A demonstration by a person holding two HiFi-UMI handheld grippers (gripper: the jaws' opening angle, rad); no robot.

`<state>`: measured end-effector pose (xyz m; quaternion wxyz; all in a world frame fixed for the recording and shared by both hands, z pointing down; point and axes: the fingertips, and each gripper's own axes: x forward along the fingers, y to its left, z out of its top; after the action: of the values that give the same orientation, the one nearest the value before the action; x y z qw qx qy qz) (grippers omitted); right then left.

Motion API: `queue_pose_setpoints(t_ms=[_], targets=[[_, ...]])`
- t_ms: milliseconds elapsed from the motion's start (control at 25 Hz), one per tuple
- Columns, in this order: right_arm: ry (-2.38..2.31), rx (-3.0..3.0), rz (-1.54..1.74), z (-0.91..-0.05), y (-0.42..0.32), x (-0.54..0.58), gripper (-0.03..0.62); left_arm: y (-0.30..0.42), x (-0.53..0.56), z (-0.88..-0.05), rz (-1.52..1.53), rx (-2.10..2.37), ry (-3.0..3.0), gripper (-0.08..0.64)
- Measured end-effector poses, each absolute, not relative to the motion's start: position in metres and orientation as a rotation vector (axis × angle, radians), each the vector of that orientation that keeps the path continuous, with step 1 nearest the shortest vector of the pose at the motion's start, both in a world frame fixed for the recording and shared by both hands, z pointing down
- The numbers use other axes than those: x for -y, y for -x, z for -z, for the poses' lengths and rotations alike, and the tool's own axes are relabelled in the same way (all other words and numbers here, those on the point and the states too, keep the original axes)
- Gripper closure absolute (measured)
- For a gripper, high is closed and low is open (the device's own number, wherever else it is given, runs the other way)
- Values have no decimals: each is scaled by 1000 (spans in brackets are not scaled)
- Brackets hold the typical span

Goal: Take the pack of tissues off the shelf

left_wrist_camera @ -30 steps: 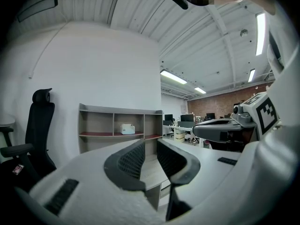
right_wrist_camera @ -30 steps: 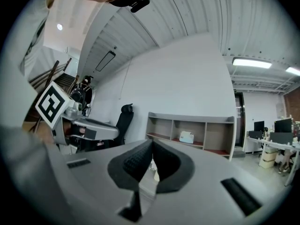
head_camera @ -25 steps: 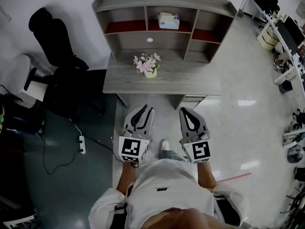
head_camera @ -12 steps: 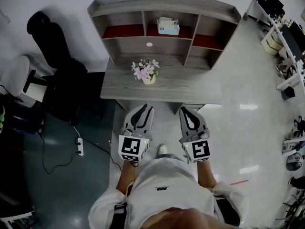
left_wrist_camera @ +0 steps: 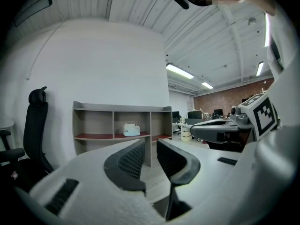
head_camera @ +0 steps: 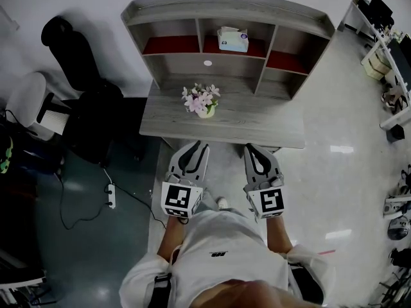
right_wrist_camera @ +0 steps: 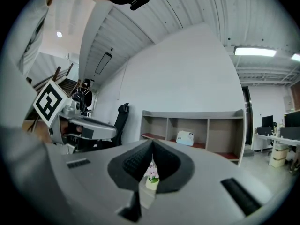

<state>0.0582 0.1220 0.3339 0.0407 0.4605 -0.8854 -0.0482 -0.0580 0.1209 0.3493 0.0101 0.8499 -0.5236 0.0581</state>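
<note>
The pale blue-and-white pack of tissues (head_camera: 232, 39) lies in the middle top compartment of the grey shelf unit (head_camera: 192, 2), on its red board. It also shows far ahead in both gripper views: tissues (left_wrist_camera: 131, 130) and tissues (right_wrist_camera: 185, 138). My left gripper (head_camera: 195, 147) and right gripper (head_camera: 253, 149) hang side by side just before the desk's front edge, far from the shelf. The left gripper (left_wrist_camera: 151, 145) has a narrow gap between its jaws and holds nothing. The right gripper (right_wrist_camera: 152, 143) has its jaw tips touching, empty.
A small pot of pink flowers (head_camera: 203, 101) stands mid-desk (head_camera: 263, 120), between me and the shelf. A black office chair (head_camera: 83, 76) is left of the desk. A power strip and cable (head_camera: 110, 194) lie on the floor at left. More desks line the right wall (head_camera: 385, 56).
The desk and shelf have drawn slightly nearer and shifted in the head view as the person moves forward. Both grippers keep the same pose and jaw state.
</note>
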Motion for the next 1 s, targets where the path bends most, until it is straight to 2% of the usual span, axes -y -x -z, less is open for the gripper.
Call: queue_pose_setpoints(t_ms=[1000], targets=[[-1484,2637,113,-347,-52,-11,568,59,-1,-362,-193,1517,-2709,468]])
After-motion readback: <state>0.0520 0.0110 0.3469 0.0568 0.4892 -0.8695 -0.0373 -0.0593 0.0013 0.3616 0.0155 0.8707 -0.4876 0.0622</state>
